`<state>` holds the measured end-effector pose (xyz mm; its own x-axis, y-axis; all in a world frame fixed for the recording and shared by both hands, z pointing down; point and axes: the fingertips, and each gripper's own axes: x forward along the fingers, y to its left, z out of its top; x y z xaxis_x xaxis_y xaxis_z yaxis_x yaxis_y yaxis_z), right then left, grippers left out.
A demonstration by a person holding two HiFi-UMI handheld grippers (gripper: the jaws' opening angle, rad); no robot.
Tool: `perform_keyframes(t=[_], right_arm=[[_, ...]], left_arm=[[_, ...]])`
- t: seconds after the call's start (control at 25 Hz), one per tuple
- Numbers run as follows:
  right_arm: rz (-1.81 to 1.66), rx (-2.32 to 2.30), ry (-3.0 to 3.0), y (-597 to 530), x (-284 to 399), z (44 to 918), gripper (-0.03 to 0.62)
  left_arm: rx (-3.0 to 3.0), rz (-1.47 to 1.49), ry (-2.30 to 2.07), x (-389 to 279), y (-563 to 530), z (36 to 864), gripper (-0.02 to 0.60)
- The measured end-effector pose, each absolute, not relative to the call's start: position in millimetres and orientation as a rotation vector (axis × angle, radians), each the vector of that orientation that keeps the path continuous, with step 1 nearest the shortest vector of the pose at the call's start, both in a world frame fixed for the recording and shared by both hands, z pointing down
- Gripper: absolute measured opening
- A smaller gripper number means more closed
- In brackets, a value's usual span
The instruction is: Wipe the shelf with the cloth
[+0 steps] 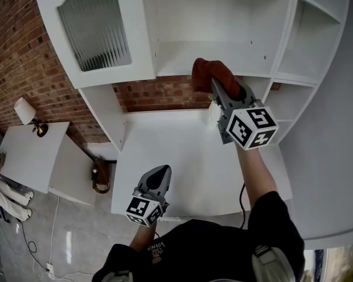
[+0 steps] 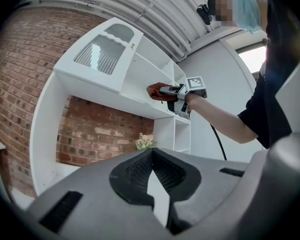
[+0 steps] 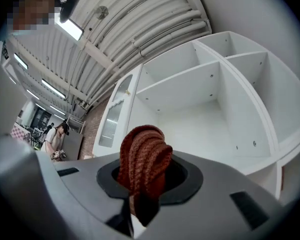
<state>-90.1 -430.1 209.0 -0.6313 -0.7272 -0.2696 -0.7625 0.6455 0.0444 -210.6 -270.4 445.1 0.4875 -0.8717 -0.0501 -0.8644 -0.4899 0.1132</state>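
At upper centre of the head view, my right gripper (image 1: 213,86) clamps the rust-red knitted cloth (image 1: 207,74). It is bunched lengthwise along the jaws and points into the white wooden shelf (image 1: 182,63). At lower centre, my left gripper (image 1: 162,172) is closed on nothing.

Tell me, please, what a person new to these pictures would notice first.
The dark red cloth stands out most: the right tool is shut on it and holds it at the front edge of a white shelf. Below the shelf, the brick wall contrasts with all the white. The left tool hangs low over the white tabletop, shut and empty.
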Motion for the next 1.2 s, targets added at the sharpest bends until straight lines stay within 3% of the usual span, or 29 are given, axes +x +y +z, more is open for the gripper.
perform_keyframes(t=[0.68, 1.2], right_arm=[[0.101, -1.395, 2.916, -571, -185, 162, 0.095], [-0.152, -1.430, 3.103, -645, -224, 186, 0.095]], left_arm=[[2.606, -0.171, -1.579, -261, -283, 454, 0.008], [2.599, -0.211, -1.613, -259, -303, 455, 0.008]])
